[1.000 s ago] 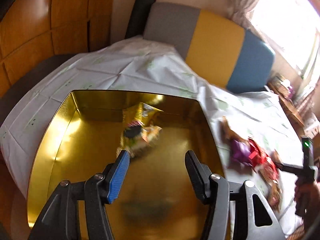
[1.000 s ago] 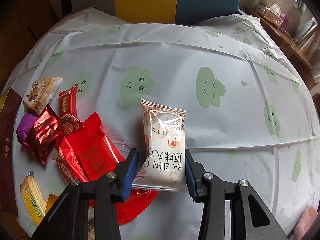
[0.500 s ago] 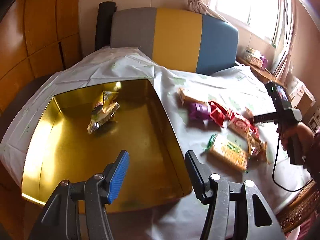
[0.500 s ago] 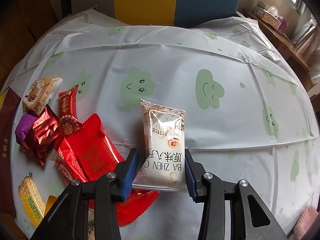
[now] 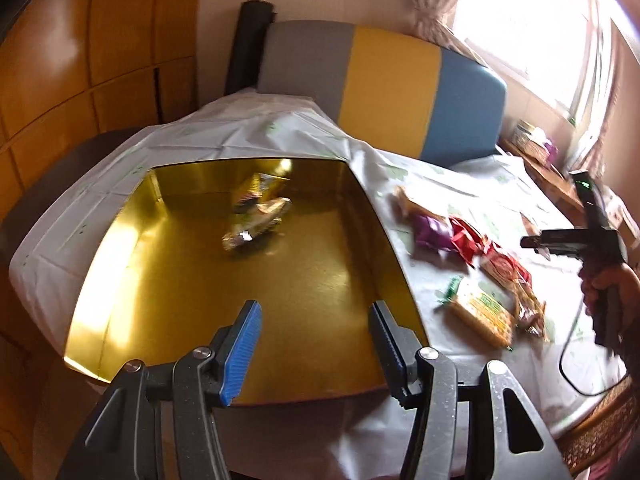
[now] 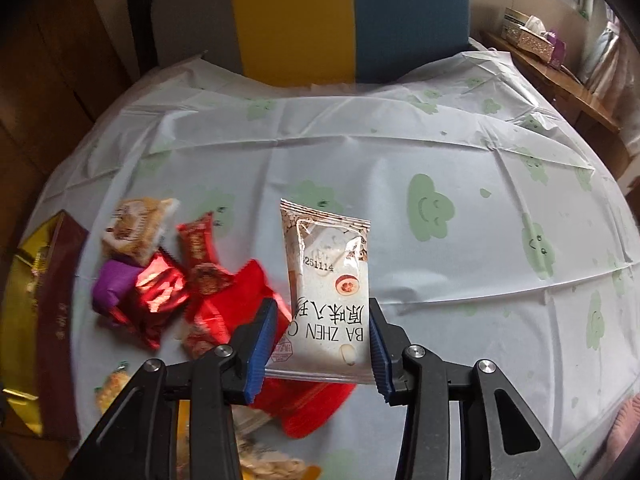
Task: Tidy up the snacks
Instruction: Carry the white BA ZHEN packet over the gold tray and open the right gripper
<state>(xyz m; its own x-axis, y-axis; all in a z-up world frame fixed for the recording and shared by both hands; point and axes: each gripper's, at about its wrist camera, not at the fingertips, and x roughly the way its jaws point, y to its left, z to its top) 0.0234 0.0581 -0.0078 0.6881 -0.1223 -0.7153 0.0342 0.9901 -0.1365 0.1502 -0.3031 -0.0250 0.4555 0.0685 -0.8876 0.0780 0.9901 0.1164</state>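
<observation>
My right gripper point(image 6: 320, 340) is shut on a white snack packet point(image 6: 328, 280) and holds it above the table. Left of it lies a pile of snacks: a red packet point(image 6: 236, 304), a dark red foil one point(image 6: 160, 292), a purple one point(image 6: 112, 284) and a beige one point(image 6: 136, 228). My left gripper point(image 5: 316, 344) is open and empty over the near edge of a gold tin box point(image 5: 120, 280). A yellow snack packet point(image 5: 256, 216) lies in the box at the far side. The pile point(image 5: 472, 248) lies right of the box.
A green-and-yellow cracker packet point(image 5: 480, 316) lies nearest the table's front edge. The table has a white cloth point(image 6: 440, 160) with green smiley prints. A grey, yellow and blue chair back point(image 5: 380, 84) stands behind. The box's edge point(image 6: 24, 300) shows at left in the right wrist view.
My left gripper has drawn back from inside the box to its near edge, leaving the yellow packet in it. My right gripper has lifted the white packet higher off the table.
</observation>
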